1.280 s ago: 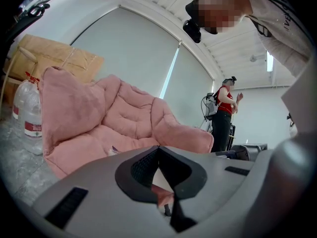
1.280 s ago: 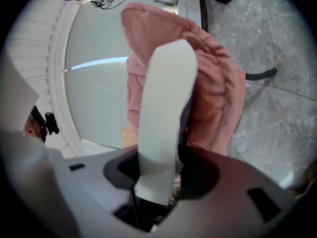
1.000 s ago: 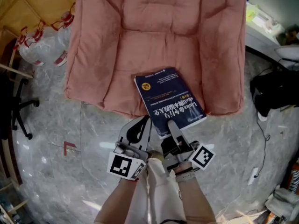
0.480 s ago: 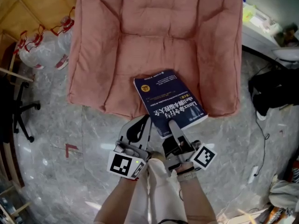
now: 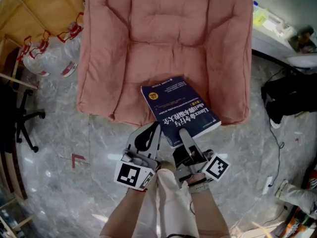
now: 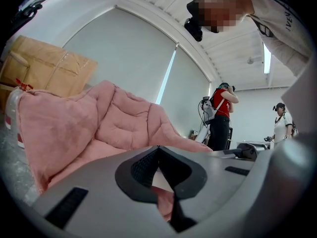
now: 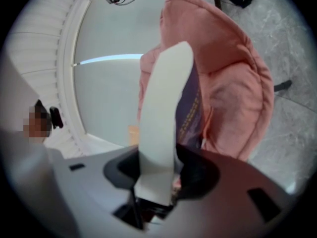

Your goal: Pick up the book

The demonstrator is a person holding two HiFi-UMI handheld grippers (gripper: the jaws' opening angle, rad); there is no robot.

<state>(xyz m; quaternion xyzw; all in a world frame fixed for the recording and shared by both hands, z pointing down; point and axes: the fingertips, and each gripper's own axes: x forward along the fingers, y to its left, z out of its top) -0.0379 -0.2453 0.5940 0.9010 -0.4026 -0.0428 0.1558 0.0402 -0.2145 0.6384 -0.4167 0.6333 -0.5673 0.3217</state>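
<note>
A dark blue book [image 5: 179,109] juts over the front edge of a pink padded chair [image 5: 163,38], its near edge pinched between the fingers of the right gripper [image 5: 184,134]. Just beside it, the left gripper [image 5: 148,133] hovers with its fingers pressed together on nothing. On the grey marble floor [image 5: 54,187], plastic bags [image 5: 47,58] and a cardboard box [image 5: 44,6] stand at left, a black bag [image 5: 290,95] at right.

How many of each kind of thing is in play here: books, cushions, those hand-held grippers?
book: 1
cushion: 1
grippers: 2 (left gripper, right gripper)
Total: 4
</note>
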